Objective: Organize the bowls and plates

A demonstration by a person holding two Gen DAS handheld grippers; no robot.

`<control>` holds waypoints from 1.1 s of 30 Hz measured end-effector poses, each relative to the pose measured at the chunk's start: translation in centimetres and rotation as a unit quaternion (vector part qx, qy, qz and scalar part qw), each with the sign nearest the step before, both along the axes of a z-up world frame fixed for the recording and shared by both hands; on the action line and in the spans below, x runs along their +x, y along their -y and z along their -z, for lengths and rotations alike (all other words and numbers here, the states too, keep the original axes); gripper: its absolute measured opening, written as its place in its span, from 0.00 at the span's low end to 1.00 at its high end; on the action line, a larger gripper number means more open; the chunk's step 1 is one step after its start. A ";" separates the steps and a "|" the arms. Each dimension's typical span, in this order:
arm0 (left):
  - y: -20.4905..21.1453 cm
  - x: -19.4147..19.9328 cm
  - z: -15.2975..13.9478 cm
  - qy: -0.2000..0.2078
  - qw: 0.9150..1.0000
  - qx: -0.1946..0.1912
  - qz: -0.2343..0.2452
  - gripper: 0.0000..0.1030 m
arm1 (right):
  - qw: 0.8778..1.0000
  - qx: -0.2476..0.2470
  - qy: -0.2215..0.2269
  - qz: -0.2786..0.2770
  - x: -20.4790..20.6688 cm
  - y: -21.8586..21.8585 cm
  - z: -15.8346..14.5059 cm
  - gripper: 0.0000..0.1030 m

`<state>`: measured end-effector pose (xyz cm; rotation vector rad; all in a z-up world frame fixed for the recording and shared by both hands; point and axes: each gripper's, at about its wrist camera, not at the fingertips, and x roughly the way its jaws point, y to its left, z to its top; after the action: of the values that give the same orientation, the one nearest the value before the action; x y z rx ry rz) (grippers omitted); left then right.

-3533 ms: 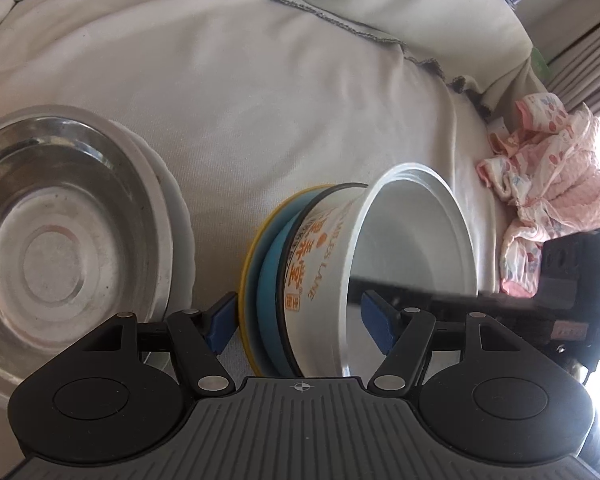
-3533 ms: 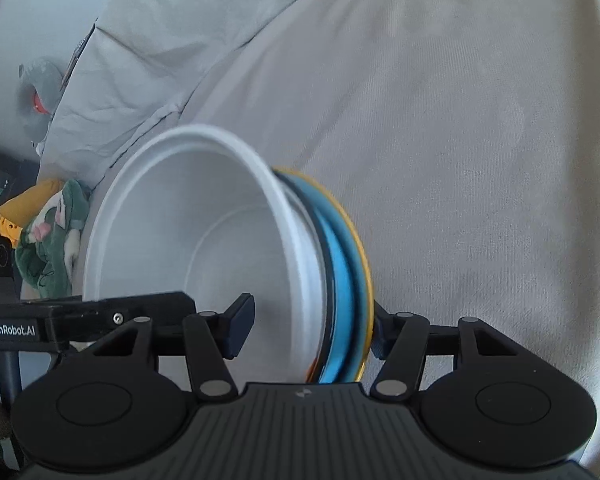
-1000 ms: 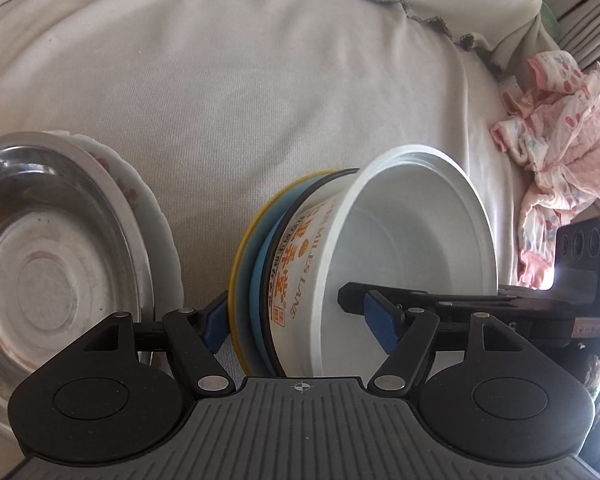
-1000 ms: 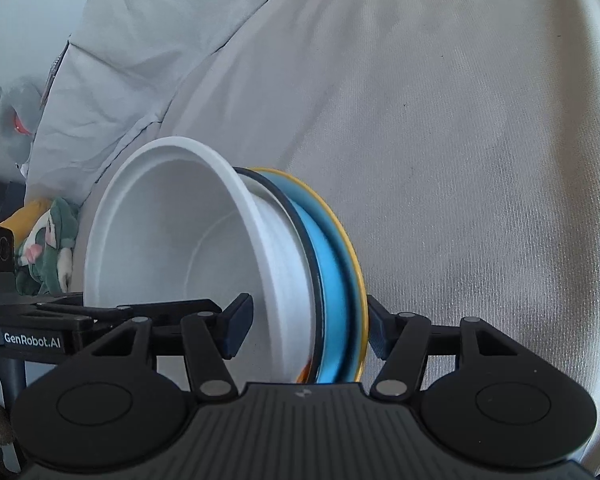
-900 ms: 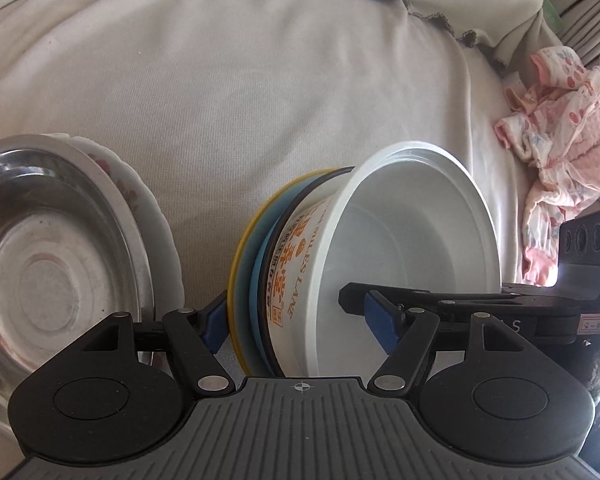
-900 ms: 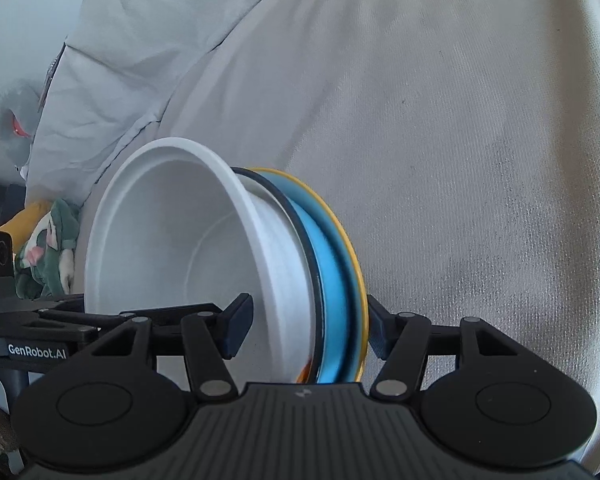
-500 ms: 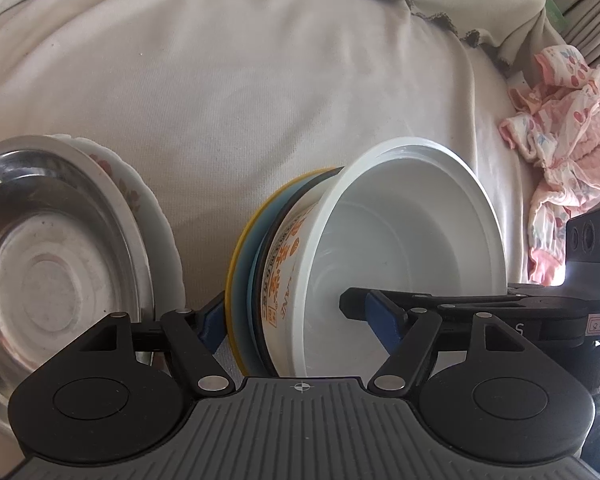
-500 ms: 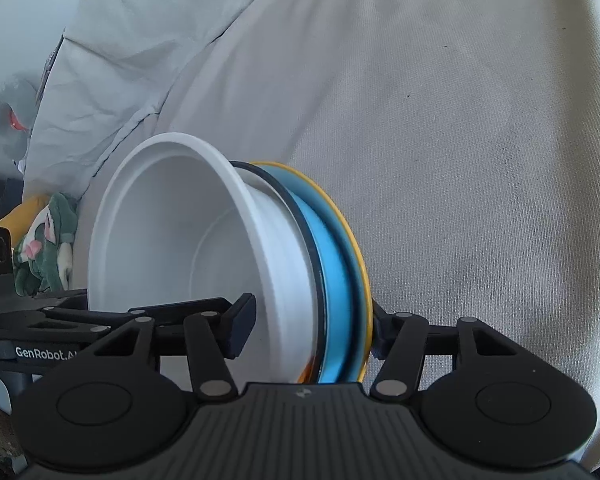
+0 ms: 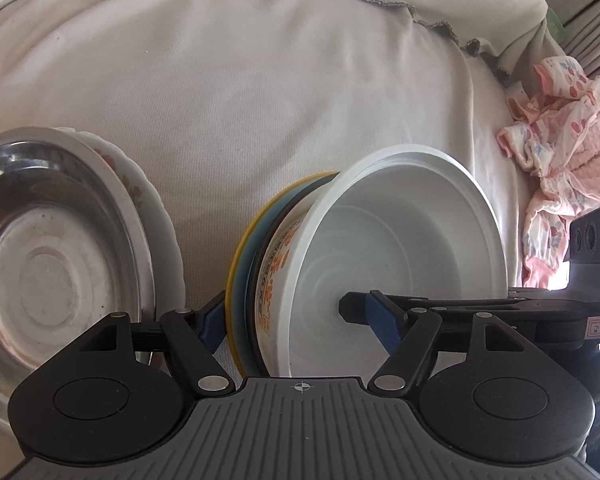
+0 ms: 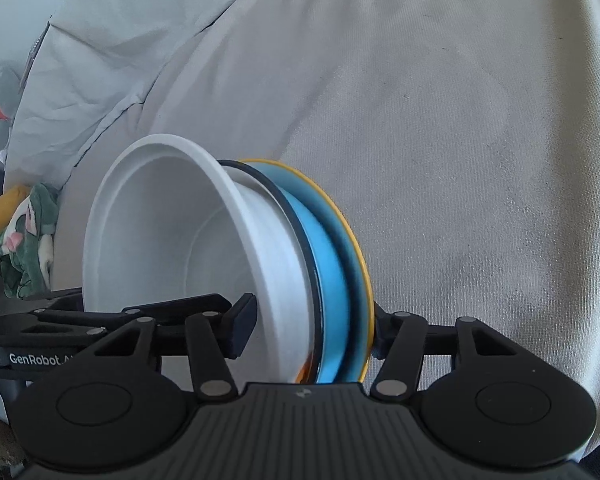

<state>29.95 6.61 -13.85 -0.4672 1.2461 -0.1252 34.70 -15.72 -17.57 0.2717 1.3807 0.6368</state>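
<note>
Bowls and plates in the left wrist view: a nested stack, white bowl (image 9: pixel 404 248) inside a black-rimmed printed bowl (image 9: pixel 278 264), then a blue plate (image 9: pixel 246 256) and a yellow plate (image 9: pixel 236 248), stands on edge over the cream sheet of the bed (image 9: pixel 260 80). The left hand-held gripper (image 9: pixel 296 320) straddles the whole stack, one pad behind the yellow plate, the other inside the white bowl; whether both pads press is hard to tell, though it reads as pinching the stack. The right hand-held gripper (image 9: pixel 480 308) reaches in from the right. Just beside, a steel bowl (image 9: pixel 48 268) sits in a flowered plate (image 9: pixel 148 216), and a pink cloth (image 9: pixel 568 128) lies near the bed's edge. To do this well, I would keep both grips level and move together, so the loose nested pieces do not slide apart.

Right wrist view: the right gripper (image 10: pixel 312 328) brackets the same stack, white bowl (image 10: pixel 172 240), blue plate (image 10: pixel 328 264), yellow rim (image 10: pixel 360 264). Its right pad is hidden behind the yellow plate and its left pad sits at the bowl's wall. The stack's lower edge is cut off by the gripper body, so whether it touches the bed is unclear.
</note>
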 end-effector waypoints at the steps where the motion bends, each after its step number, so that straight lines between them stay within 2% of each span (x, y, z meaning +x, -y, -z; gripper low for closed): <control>1: 0.0 0.0 0.0 0.001 1.000 0.000 -0.001 0.74 | 1.000 -0.003 0.000 0.000 0.0 -0.2 -0.1 0.54; 13: -0.8 -0.3 -0.3 0.004 1.000 -0.004 -0.011 0.74 | 1.000 -0.008 -0.009 -0.004 0.4 -0.6 -0.7 0.54; 19: -1.3 -0.7 -1.1 0.019 1.000 -0.012 -0.019 0.74 | 1.000 -0.017 -0.004 -0.005 0.2 -1.1 -1.7 0.54; 27: -3.9 -2.5 -5.8 0.074 0.997 -0.022 -0.025 0.74 | 0.998 -0.033 0.042 -0.024 -0.9 -4.2 -7.2 0.54; 33: -9.1 -5.0 -8.7 0.095 0.994 -0.001 -0.058 0.74 | 0.994 -0.019 0.073 -0.076 -1.1 -10.5 -10.4 0.55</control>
<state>24.95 15.67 -5.20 -0.5166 1.0291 -0.0698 33.57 -5.26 -7.13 0.0876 1.2789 0.7400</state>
